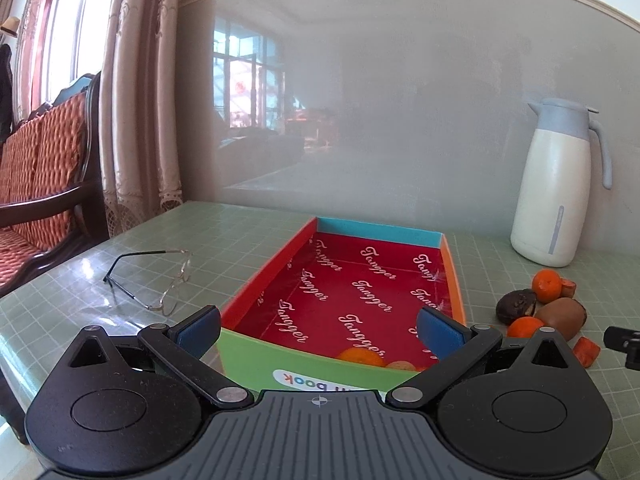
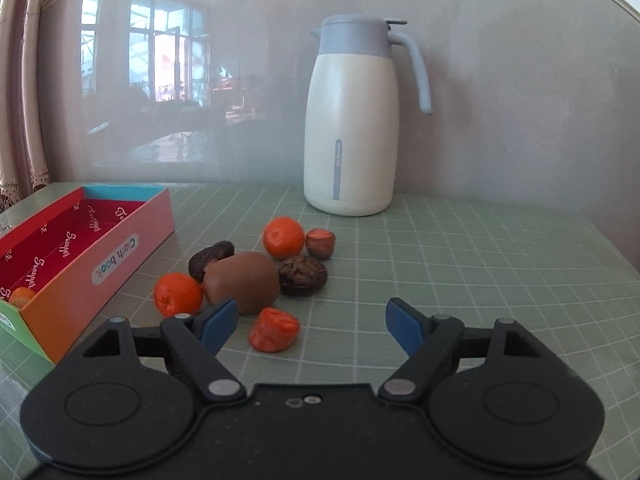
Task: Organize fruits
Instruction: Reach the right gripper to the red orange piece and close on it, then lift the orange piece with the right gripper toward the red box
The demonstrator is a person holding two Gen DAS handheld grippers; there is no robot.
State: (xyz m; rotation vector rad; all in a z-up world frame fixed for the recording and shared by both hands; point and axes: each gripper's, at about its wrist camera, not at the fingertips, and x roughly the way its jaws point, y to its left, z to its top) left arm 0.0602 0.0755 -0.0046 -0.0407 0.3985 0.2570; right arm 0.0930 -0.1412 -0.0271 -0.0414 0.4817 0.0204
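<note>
A long open box (image 1: 352, 288) with a red printed lining lies on the table; it also shows in the right wrist view (image 2: 100, 252). An orange fruit (image 1: 360, 356) lies at its near end. My left gripper (image 1: 320, 330) is open over the box's near end. A pile of loose fruits sits right of the box: a brown kiwi (image 2: 242, 280), two oranges (image 2: 283, 237) (image 2: 178, 294), dark wrinkled fruits (image 2: 303, 276), and an orange piece (image 2: 274, 330). My right gripper (image 2: 308, 326) is open and empty, just before the orange piece.
A white and blue thermos jug (image 2: 350, 120) stands behind the fruits by the wall. Eyeglasses (image 1: 160, 280) lie left of the box. A cushioned wooden chair (image 1: 40, 184) and curtains stand beyond the table's left edge.
</note>
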